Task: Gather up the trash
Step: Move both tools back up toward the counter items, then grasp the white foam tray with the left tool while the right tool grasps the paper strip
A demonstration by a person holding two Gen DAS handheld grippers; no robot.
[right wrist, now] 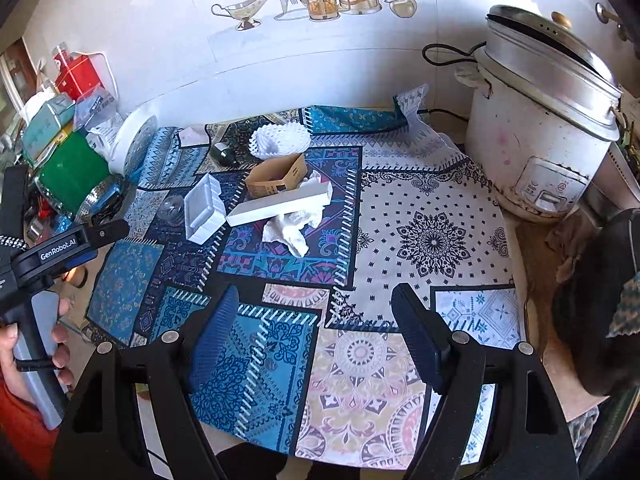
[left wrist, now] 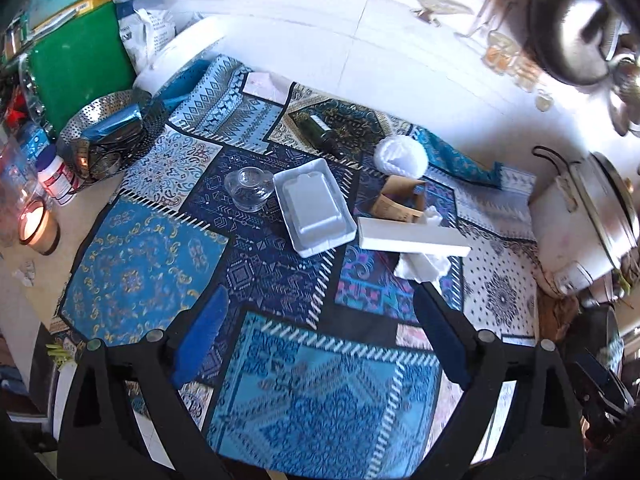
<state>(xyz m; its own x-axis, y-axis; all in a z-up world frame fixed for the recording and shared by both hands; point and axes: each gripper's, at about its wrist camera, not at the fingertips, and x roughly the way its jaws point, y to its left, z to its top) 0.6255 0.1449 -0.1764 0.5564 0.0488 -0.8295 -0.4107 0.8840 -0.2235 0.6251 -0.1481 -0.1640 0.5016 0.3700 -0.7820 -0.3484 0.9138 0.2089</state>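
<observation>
Several pieces of trash lie uncollected on the patterned cloth [left wrist: 144, 280]: a foam tray [left wrist: 316, 208], a long white box [left wrist: 412, 238] resting on crumpled tissue [left wrist: 420, 266], an open cardboard box [left wrist: 400, 200], a white foam net [left wrist: 400, 156] and a dark bottle [left wrist: 324, 132], clustered at twelve to one o'clock of the left gripper [left wrist: 320, 340] and at eleven o'clock of the right gripper [right wrist: 316, 340]. Both grippers hover spread with nothing between their jaws, so by my judgement collecting has not visibly begun and every piece is left
</observation>
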